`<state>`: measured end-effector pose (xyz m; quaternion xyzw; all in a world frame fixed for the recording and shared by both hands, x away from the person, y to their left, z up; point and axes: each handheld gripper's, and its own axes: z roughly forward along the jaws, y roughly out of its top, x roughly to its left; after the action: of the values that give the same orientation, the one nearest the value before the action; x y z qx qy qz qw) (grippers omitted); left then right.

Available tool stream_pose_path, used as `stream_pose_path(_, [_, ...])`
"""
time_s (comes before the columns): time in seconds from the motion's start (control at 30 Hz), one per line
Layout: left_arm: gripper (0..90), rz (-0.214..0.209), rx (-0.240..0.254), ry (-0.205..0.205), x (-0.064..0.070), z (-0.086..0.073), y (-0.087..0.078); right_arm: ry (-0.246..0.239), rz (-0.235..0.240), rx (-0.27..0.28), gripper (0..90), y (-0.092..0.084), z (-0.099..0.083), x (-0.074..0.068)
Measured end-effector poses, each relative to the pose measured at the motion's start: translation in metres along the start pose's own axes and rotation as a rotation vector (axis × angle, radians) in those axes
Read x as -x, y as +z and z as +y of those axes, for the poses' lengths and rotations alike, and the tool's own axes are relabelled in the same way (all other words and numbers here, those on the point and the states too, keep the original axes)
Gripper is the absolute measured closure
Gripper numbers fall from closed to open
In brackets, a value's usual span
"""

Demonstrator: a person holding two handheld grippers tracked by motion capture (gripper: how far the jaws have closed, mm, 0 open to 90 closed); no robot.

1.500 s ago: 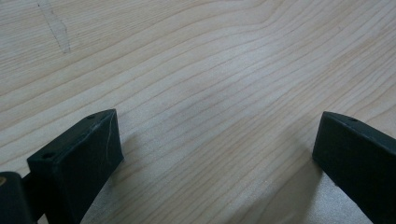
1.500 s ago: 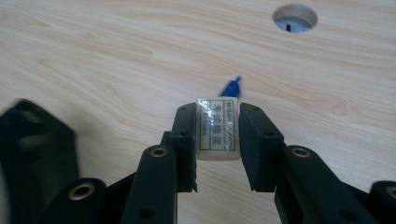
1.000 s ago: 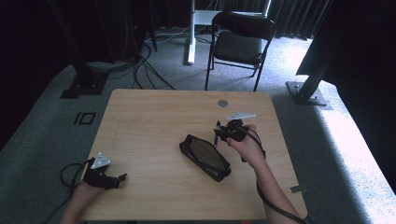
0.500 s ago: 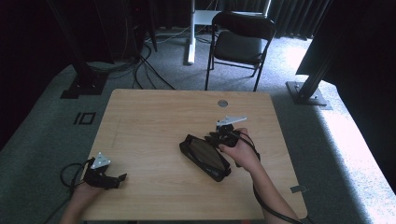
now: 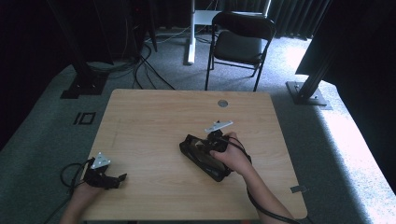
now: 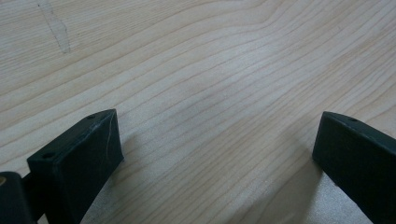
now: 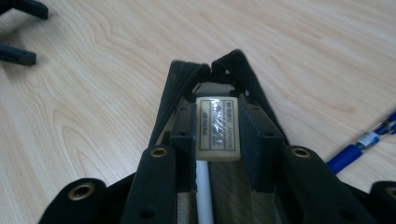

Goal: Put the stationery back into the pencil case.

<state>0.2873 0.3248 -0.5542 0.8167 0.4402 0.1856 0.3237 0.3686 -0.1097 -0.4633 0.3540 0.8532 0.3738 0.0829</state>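
A black pencil case (image 5: 198, 156) lies open on the wooden table (image 5: 154, 121), right of centre. My right gripper (image 5: 213, 141) hovers over it, shut on a small white eraser (image 7: 217, 128) with a printed label. The eraser sits between the pads, just above the case's open mouth (image 7: 187, 79). A white pen or pencil (image 7: 203, 196) lies inside the case below the jaws. My left gripper (image 5: 116, 179) rests at the table's front left corner. In its own view it stands open (image 6: 215, 144) over bare wood, with nothing between the jaws.
A blue pen (image 7: 359, 144) lies on the table just right of the case. A round grommet (image 5: 222, 103) sits near the far edge. Beyond the table stand a black folding chair (image 5: 240, 42) and cables on the carpet.
My right gripper has moved left and toward the near edge, from beside the case to over its opening, still holding the eraser. The left gripper has stayed put.
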Motion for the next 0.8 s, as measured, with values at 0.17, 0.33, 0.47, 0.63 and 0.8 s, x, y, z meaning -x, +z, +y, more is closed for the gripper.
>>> stream_pose_path(0.17, [1.6, 0.0, 0.0, 0.0, 0.0, 0.0, 0.0, -0.005, 0.0, -0.046, 68.2, 0.013, -0.001, -0.003])
stream_pose_path(0.33, [1.6, 0.0, 0.0, 0.0, 0.0, 0.0, 0.0, -0.011, -0.018, -0.084, 68.2, 0.025, -0.001, -0.004])
stream_pose_path(0.47, [1.6, 0.0, 0.0, 0.0, 0.0, 0.0, 0.0, -0.016, -0.019, -0.103, 68.2, 0.03, -0.002, -0.006])
stream_pose_path(0.63, [1.6, 0.0, 0.0, 0.0, 0.0, 0.0, 0.0, -0.036, -0.038, -0.135, 68.1, 0.038, -0.001, -0.009])
stream_pose_path(0.8, [1.6, 0.0, 0.0, 0.0, 0.0, 0.0, 0.0, -0.041, -0.057, -0.156, 68.1, 0.042, -0.001, -0.009])
